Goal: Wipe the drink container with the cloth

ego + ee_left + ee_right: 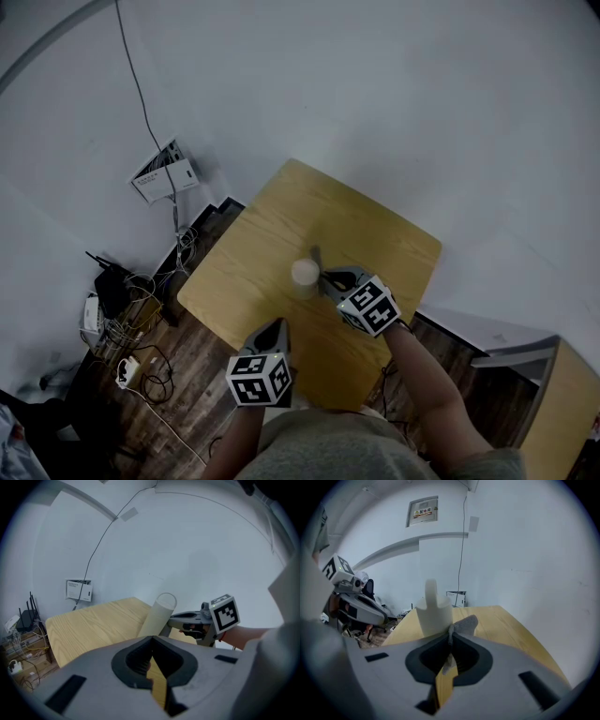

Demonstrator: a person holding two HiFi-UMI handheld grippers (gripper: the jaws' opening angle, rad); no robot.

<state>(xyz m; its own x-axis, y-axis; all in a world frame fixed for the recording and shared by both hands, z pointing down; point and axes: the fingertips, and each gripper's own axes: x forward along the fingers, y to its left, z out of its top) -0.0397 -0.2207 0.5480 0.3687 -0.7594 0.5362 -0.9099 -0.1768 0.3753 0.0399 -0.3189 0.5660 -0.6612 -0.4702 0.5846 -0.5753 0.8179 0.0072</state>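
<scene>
- The table [281,225] was light yellow wood with rounded corners. It stood close to a plain white wall [394,94].
- The floor [202,398] was dark wood. A messy heap of cables [141,328] and a black box with sticks on top lay at the left of the table.
- The drink container [305,273] stood upright near the middle of the table. It was a tall white tube with a round top. In the right gripper view, a thin white piece stood up from its top.
- The cloth [465,624] was small and grey. It lay right against the container's side, low down.
- The right gripper [450,637] had its jaws pinched together on the cloth.
- The left gripper [151,640] had its jaws together with nothing in them. It hung over the near edge of the table, apart from the container.
- A white sign [423,512] hung high on the wall, but its writing was too small to read.
- A white box [164,173] was on the wall too, with tiny print I could not read.
</scene>
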